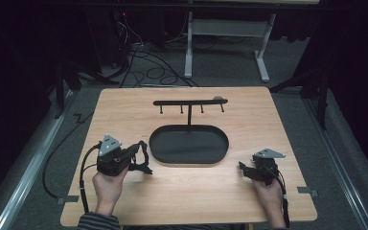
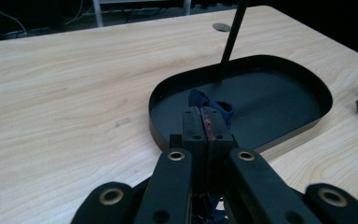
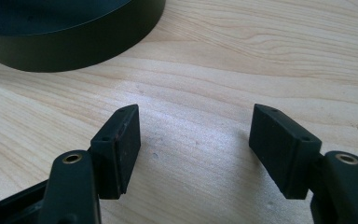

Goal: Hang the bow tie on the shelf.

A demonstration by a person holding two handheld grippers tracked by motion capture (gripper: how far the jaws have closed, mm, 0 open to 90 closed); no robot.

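A: Gripping is already done on the left: the left gripper is seen with its jaws pressed together on a dark blue strap, a loop of which is seen hanging beside it in the high view, at the tray's left end.

B: And where is the strap to be taken?

A: Probably to the rack behind the tray, though that is only judged from the layout. For the step to go well, the pinch should be kept firm, the strap lifted clear of the tray's rim, and the loop kept hanging open so that a peg can be passed through it.

B: Is the right gripper needed?

A: It is held low over the table, right of the tray, jaws spread wide with nothing between them. The loop could be steadied with it if swinging is seen.

B: Counts?

A: Two grippers, one strap, one tray, one rack. Four pegs are counted under the rack's bar, all bare. One upright post is seen rising from the tray's far edge.
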